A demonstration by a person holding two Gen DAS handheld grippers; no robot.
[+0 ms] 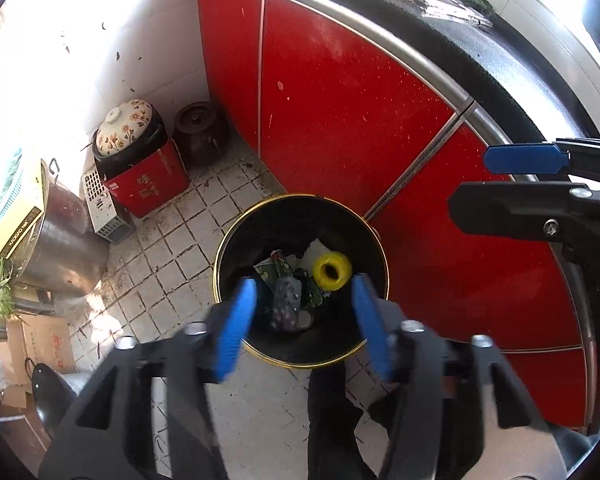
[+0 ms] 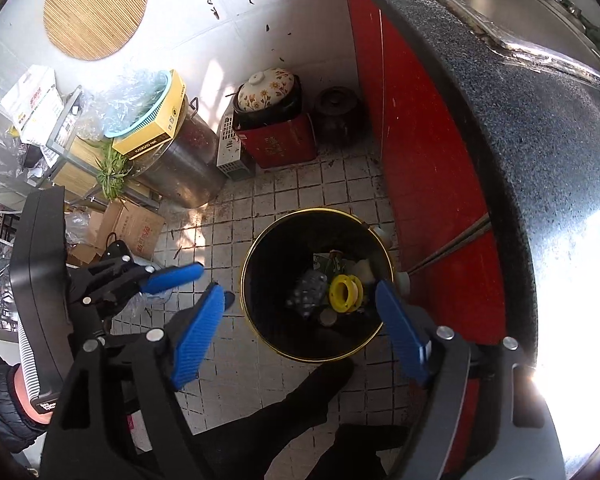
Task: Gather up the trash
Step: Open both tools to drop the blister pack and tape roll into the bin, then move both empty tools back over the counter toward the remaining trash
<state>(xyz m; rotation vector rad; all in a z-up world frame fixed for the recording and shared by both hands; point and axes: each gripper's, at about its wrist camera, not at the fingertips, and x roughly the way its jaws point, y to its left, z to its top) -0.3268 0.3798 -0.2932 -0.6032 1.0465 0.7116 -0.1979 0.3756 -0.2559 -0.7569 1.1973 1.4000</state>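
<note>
Lying in bin (image 1: 236, 240), trash (image 1: 296, 280) below left tool (image 1: 304, 320).

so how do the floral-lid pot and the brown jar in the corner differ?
The floral-lid pot has a cream lid with a flower pattern; the brown jar is plain dark brown. The pot sits raised on a red box; the jar stands on the tiled floor. Both are lidded with knobs and stand side by side.

Bin mouth: the bin (image 1: 236, 240) stands open-topped, rim unobstructed from above.
Right of bin: red cabinet doors (image 1: 340, 120) just beside it, overhung by the surface (image 2: 540, 160).
Left of bin: bare floor tiles (image 2: 300, 184).
Far corner: steel pot (image 2: 188, 168), red box (image 2: 284, 144), dark jar (image 2: 340, 116).
</note>
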